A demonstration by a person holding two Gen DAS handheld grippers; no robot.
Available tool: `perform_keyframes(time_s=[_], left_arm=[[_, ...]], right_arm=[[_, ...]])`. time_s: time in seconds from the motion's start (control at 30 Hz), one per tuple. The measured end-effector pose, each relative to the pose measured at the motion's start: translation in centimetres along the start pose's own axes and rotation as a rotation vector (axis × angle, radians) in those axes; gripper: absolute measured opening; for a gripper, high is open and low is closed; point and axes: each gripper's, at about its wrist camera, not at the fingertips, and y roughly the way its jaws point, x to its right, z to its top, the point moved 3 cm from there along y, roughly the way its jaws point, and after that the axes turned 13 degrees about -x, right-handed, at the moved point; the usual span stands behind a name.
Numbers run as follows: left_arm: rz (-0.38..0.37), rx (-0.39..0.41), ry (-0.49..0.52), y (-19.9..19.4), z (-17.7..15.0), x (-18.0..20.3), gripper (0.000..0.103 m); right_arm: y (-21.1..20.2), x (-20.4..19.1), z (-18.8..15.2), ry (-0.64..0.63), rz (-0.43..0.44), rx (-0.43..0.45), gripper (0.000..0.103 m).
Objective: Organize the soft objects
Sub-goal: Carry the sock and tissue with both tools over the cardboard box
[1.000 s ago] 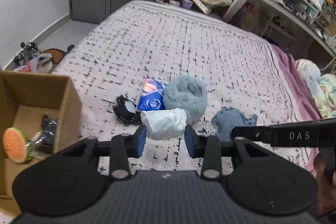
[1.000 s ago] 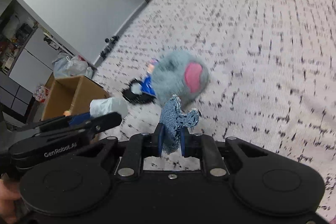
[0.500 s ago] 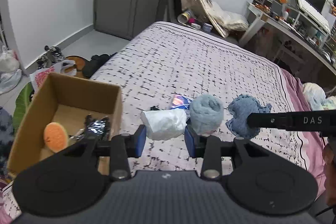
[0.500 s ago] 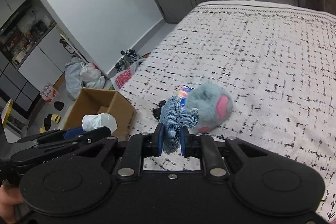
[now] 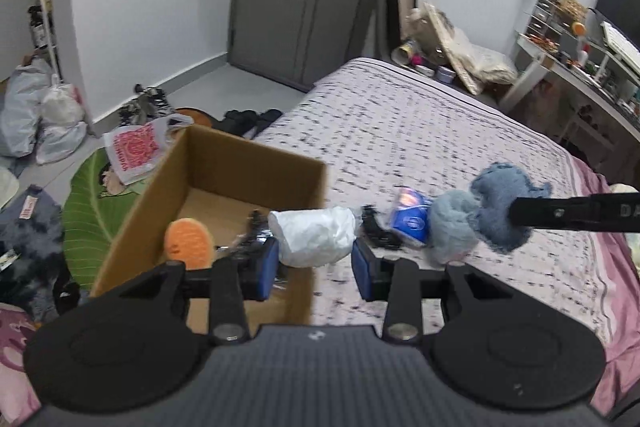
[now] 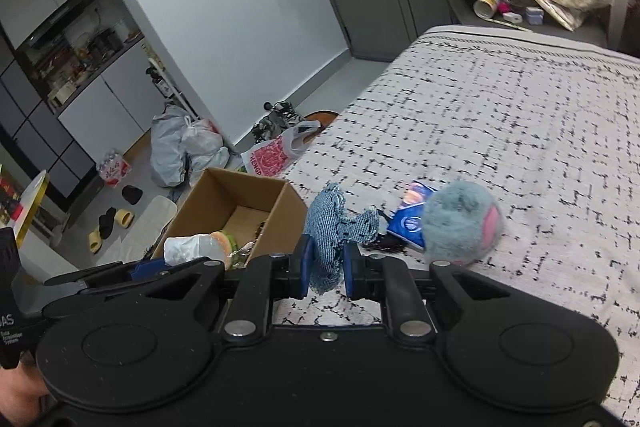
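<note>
Left tool (image 5: pixel 314 263) is clamped on a white crumpled bag (image 5: pixel 312 235), hanging right at the near corner of the cardboard box (image 5: pixel 224 167). Right tool (image 6: pixel 326 269) is pinching a blue denim cloth (image 6: pixel 332 227) just beside the box, over the bed (image 6: pixel 520 115). The grey plush (image 6: pixel 460 223) sits on the bed near the box.

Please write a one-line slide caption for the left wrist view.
Left claw carries a white crumpled bundle above the cardboard box edge.
</note>
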Motion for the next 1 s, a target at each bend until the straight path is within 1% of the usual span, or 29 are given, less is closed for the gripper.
perform_keyframes(time_s=[0.23, 0.53, 0.57, 0.63, 0.7, 0.77, 0.87, 1.0], left_arm=[[0.039, -0.006, -0.055, 1.7, -0.1, -3.8, 0.038], [0.063, -0.017, -0.083, 3.6, 0.2, -6.2, 0.039], [0.070, -0.018, -0.077, 3.6, 0.2, -6.2, 0.042], [0.073, -0.013, -0.062, 3.5, 0.0, -6.0, 0.044], [0.077, -0.001, -0.052, 3.2, -0.1, -5.8, 0.052], [0.088, 0.024, -0.040, 2.5, -0.2, -5.5, 0.064], [0.085, 0.066, -0.030, 1.1, -0.1, -5.4, 0.070], [0.088, 0.096, -0.060, -0.5, -0.3, -5.7, 0.073]], right_arm=[[1.6, -1.9, 0.1, -0.027, 0.006, -0.007, 0.016], [4.1, -4.1, 1.7, -0.066, 0.029, -0.008, 0.016], [4.4, -4.3, 1.8, -0.070, 0.031, -0.010, 0.016], [5.2, -4.9, 2.0, -0.082, 0.040, -0.017, 0.016], [5.8, -5.5, 2.2, -0.095, 0.047, -0.021, 0.016], [6.3, -5.9, 2.3, -0.102, 0.055, -0.025, 0.016], [7.0, -6.4, 2.5, -0.115, 0.064, -0.030, 0.016], [7.8, -7.0, 3.0, -0.126, 0.072, -0.040, 0.016]])
